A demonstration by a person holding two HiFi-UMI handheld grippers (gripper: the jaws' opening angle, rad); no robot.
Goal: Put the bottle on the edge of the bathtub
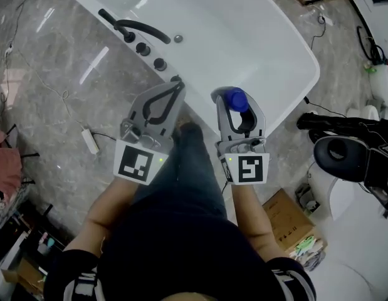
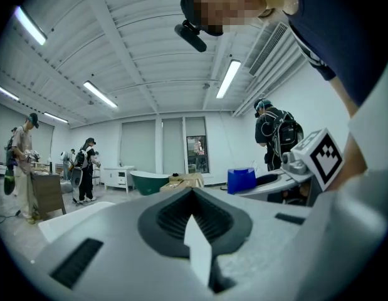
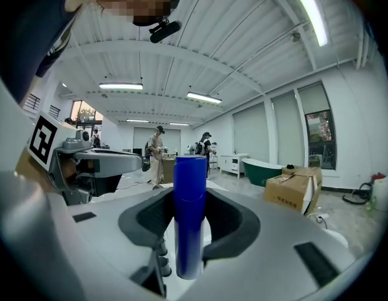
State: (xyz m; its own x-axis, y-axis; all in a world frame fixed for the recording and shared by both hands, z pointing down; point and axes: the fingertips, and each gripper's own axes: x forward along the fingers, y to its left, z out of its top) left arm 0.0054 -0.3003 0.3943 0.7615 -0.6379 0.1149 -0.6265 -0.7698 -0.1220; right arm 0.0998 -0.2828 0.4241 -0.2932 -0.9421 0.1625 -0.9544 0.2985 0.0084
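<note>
You are standing on a grey marble floor (image 1: 56,74) in a bright, white-walled hall, facing a white bathtub (image 1: 306,74) with a black faucet (image 1: 134,27) on its left rim. Your right tongs (image 1: 239,96) are pinching the blue bottle (image 1: 236,100), which is standing upright, long axis vertical, over the tub's near rim. Your left tongs (image 1: 177,86) are sitting pressed together, gripping nothing, just to its left.

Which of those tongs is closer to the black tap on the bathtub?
Left. The left tongs sit just this side of the black tap, near the bathtub edge; the right tongs, holding the blue bottle, are farther off to its right.
</note>
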